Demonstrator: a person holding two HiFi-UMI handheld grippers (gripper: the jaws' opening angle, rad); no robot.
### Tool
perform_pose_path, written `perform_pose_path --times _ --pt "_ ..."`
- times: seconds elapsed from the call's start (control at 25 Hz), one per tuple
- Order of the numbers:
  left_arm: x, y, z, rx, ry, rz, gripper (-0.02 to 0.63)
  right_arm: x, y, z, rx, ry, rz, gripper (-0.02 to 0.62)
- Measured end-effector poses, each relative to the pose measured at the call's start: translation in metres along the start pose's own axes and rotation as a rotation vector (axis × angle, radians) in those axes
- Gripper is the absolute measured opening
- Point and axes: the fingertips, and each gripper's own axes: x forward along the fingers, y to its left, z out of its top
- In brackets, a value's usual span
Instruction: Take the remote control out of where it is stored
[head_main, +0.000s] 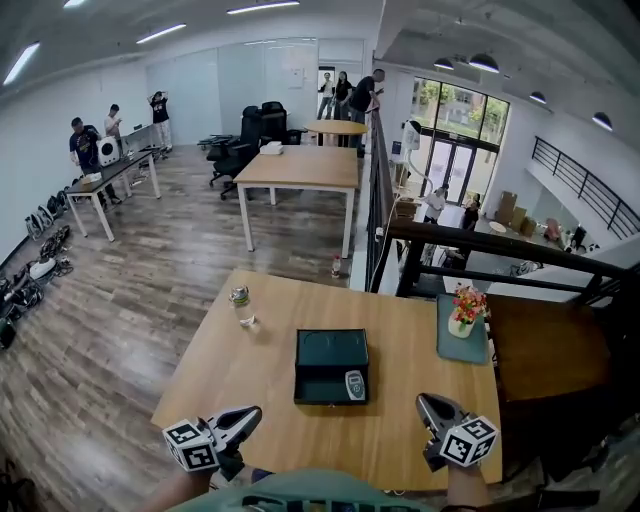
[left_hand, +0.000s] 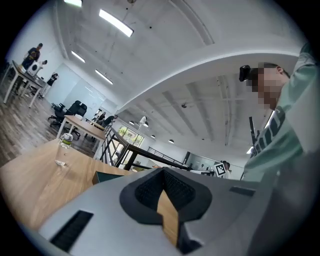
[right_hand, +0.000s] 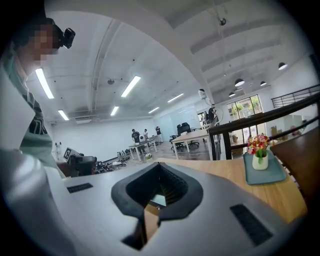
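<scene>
Bottle (head_main: 241, 305) stood far left, clear of the job. My left gripper (head_main: 250, 413) hung with jaws shut, empty; the remote control (head_main: 355, 385) lay in the open box's (head_main: 330, 350) near-right corner (nothing covering it), so my right gripper (head_main: 426, 403), also closed and empty, was better placed.

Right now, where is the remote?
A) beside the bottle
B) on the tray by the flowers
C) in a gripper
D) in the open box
D: the remote lies in the near right corner of the open box, with no gripper touching it.
</scene>
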Motion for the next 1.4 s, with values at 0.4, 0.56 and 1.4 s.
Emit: perform_pose_path --times 0.4,0.56,1.4 --pt "-0.015 0.135 0.071 0.014 0.044 -0.105 -0.002 0.12 0.061 0.031 -0.056 0.098 -0.104 0.005" --pt "0.008 0.142 0.073 -0.006 0.06 -0.109 -0.002 0.122 0.05 0.032 -0.047 0.128 -0.128 0.006" --pt "0.097 0.125 -0.006 -0.076 0.148 -0.102 -0.002 0.213 -0.024 -0.17 -0.197 0.91 -0.08 0.218"
